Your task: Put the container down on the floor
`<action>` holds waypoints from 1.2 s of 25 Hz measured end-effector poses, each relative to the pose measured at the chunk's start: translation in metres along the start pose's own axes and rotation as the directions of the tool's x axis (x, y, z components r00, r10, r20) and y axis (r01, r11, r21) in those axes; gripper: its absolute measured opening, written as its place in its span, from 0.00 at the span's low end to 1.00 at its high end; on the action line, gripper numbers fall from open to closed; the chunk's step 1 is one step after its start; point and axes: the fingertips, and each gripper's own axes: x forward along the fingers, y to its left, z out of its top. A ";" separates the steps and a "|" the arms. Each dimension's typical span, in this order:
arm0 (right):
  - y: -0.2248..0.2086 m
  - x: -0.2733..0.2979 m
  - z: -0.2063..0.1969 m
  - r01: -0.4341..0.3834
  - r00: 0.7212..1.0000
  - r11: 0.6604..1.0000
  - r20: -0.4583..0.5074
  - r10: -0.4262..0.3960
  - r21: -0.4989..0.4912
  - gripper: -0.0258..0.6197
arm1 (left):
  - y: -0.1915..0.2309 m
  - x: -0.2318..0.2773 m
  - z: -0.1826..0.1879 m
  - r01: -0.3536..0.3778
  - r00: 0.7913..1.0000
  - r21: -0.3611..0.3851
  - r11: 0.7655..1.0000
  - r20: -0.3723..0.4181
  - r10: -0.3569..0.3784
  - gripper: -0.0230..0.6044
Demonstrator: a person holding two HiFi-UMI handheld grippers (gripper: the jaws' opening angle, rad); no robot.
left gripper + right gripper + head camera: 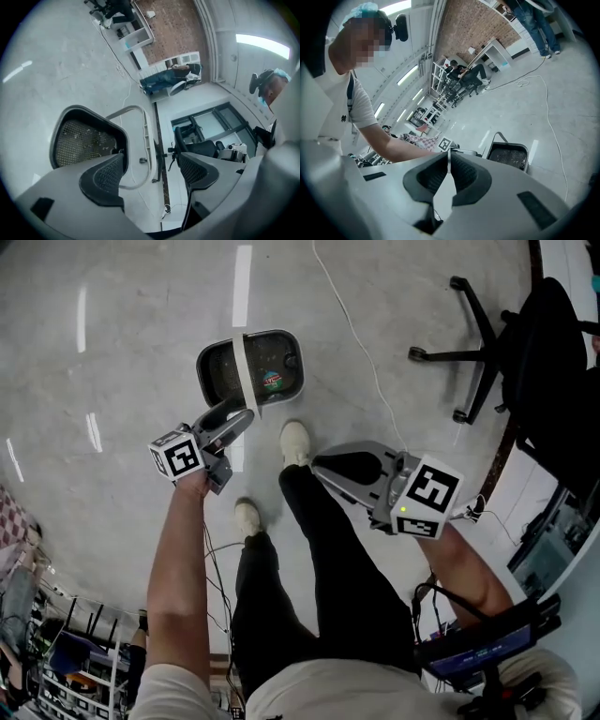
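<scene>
The container [267, 367] is a dark grey bin with a mesh bottom, standing on the pale floor ahead of my feet. A light handle [246, 371] arches over it. My left gripper [239, 418] hovers just at its near rim, open. In the left gripper view the container [84, 140] lies beyond the left jaw. Its handle [146, 136] shows in the wide gap of the left gripper [150, 166], clear of both pads. My right gripper [323, 465] hangs over my right leg, shut and empty. Beyond the right gripper [448, 161] the container [508, 157] shows on the floor.
My shoes [295, 442] stand just behind the container. A white cable [361, 343] runs across the floor to its right. A black office chair [497, 343] stands at the far right. Metal racks [66, 652] fill the lower left corner.
</scene>
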 end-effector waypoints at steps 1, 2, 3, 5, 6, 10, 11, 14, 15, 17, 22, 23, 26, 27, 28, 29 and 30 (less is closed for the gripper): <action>0.010 0.001 0.003 0.001 1.000 1.000 0.009 -0.001 -0.009 0.08 | -0.002 -0.017 -0.002 -0.017 1.000 -0.005 1.000 0.008 0.017 0.64; 0.022 0.002 0.009 0.004 1.000 1.000 0.017 -0.004 -0.024 0.08 | -0.008 -0.036 -0.001 -0.026 0.999 -0.009 1.000 0.019 0.026 0.64; 0.037 0.004 0.014 0.009 1.000 0.999 0.023 -0.008 -0.041 0.08 | -0.016 -0.056 0.000 -0.027 0.999 -0.009 1.000 0.034 0.027 0.64; 0.063 0.002 0.021 0.019 0.999 0.998 0.030 -0.017 -0.062 0.08 | -0.039 -0.090 -0.002 -0.013 0.998 -0.002 1.000 0.066 0.013 0.64; 0.072 -0.001 0.020 0.023 0.999 0.998 0.033 -0.021 -0.064 0.08 | -0.052 -0.102 -0.007 -0.002 0.997 0.003 1.000 0.073 0.002 0.64; 0.106 -0.015 0.019 0.057 0.996 0.995 0.069 -0.051 -0.082 0.08 | -0.116 -0.135 -0.038 0.071 0.997 0.038 0.997 0.038 -0.072 0.55; 0.122 -0.020 0.022 0.070 0.994 0.994 0.090 -0.062 -0.086 0.08 | -0.138 -0.147 -0.043 0.097 0.995 0.049 0.994 0.032 -0.099 0.51; 0.177 -0.034 0.030 0.103 0.981 0.990 0.172 -0.085 -0.095 0.08 | -0.210 -0.190 -0.057 0.181 0.983 0.111 0.977 0.011 -0.183 0.36; 0.198 -0.038 0.030 0.112 0.976 0.989 0.199 -0.092 -0.095 0.08 | -0.235 -0.206 -0.063 0.206 0.978 0.138 0.969 -0.006 -0.207 0.31; 0.239 -0.047 0.028 0.131 0.964 0.987 0.244 -0.105 -0.092 0.08 | -0.283 -0.237 -0.079 0.255 0.967 0.189 0.948 -0.043 -0.251 0.15; 0.332 -0.069 0.009 0.175 0.934 0.979 0.331 -0.131 -0.106 0.08 | -0.390 -0.302 -0.129 0.326 0.944 0.348 0.879 -0.161 -0.287 0.05; 0.350 -0.073 0.007 0.182 0.929 0.977 0.347 -0.132 -0.115 0.08 | -0.410 -0.313 -0.135 0.333 0.942 0.382 0.862 -0.170 -0.289 0.05; 0.407 -0.085 -0.005 0.189 0.919 0.971 0.374 -0.123 -0.147 0.08 | -0.473 -0.345 -0.156 0.361 0.932 0.454 0.814 -0.162 -0.323 0.05; 0.425 -0.090 -0.008 0.192 0.916 0.968 0.384 -0.118 -0.159 0.08 | -0.492 -0.353 -0.164 0.370 0.928 0.477 0.797 -0.161 -0.335 0.05; 0.444 -0.093 -0.014 0.195 0.912 0.967 0.394 -0.116 -0.167 0.08 | -0.509 -0.363 -0.174 0.378 0.925 0.495 0.782 -0.163 -0.344 0.05; 0.462 -0.095 -0.019 0.198 0.908 0.965 0.403 -0.115 -0.171 0.08 | -0.524 -0.373 -0.183 0.384 0.922 0.508 0.771 -0.166 -0.350 0.05; 0.478 -0.096 -0.024 0.202 0.905 0.963 0.410 -0.114 -0.178 0.08 | -0.536 -0.381 -0.191 0.386 0.921 0.518 0.764 -0.165 -0.353 0.05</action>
